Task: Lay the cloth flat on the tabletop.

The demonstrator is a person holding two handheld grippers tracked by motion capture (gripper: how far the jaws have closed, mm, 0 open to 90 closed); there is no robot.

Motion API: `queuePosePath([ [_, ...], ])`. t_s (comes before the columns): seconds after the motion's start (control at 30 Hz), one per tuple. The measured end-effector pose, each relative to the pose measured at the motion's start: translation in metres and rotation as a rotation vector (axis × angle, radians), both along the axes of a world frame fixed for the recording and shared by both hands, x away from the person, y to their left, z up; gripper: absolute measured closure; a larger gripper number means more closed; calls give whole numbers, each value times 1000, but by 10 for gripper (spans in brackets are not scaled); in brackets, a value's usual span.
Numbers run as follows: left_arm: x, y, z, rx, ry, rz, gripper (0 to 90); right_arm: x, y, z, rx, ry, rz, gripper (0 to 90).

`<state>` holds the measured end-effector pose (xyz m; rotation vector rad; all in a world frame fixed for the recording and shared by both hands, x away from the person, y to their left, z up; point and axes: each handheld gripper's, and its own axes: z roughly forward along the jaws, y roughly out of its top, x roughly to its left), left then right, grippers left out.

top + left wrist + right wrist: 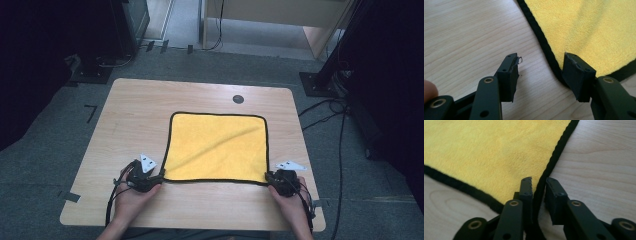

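1. A wooden table (140, 115) stood on grey carpet, with dark stands and cables on the floor around it and a small dark disc (238, 99) near its far edge.
2. Both forearms came in from the near edge, each hand wrapped around a gripper held low over the tabletop.
3. The left gripper (161, 176) sat at the near left corner of the cloth (216, 146), its grey plate tilted up on top.
4. Seen from the left gripper view, its jaws stood well apart: one pad (512, 75) over bare wood, the other (576, 75) at the cloth's corner hem, neither pressing on the fabric.
5. The right gripper (270, 179) sat at the near right corner, the hand angled inward behind it.
6. In the right gripper view its jaws were nearly together with the black hem running between the pads (527, 192); a thin gap remained on one side, so whether they pinched the hem could not be told.
7. The cloth was a yellow, fleecy square bound in black, lying flat in the middle of the table, slightly right of centre.
8. A few soft ripples crossed its surface, and its near edge ran straight between the two grippers.
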<state>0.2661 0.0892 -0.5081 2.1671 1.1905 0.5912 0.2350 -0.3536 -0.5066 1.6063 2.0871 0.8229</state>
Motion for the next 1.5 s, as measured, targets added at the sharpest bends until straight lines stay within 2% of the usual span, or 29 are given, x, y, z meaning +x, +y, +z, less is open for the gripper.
queuePosePath([
  [0.13, -2, 1, 0, 18, -10, -8, 466, -10, -1, -1, 21, -4, 0, 842],
  [0.37, -11, 12, 0, 10, -10, 16, 465, -25, -1, 0, 48, 21, 30, 846],
  [0.6, -26, 22, 0, 3, 2, 27, 463, -40, 1, 2, 40, 41, 82, 851],
  [0.67, -28, 23, 0, 0, 1, 26, 461, -45, 0, 2, 32, 40, 82, 820],
  [0.77, -28, 25, 0, 1, -7, 21, 448, -46, 0, 1, 1, 2, 83, 697],
  [0.87, -27, 29, -1, -29, 9, 38, 352, -44, -2, 4, 13, -46, 57, 587],
  [0.97, -24, 33, 1, -75, 23, 40, 283, -43, -5, 8, 42, -100, 29, 513],
  [1.1, -24, 33, 3, -105, 13, 44, 279, -42, -7, 14, 81, -131, 19, 480],
  [1.3, -24, 31, 3, -96, 1, 42, 282, -30, 2, 26, 73, -161, 35, 467],
  [1.5, -22, 35, 2, -115, 12, 38, 285, -11, 13, 43, 85, -190, 48, 464],
])
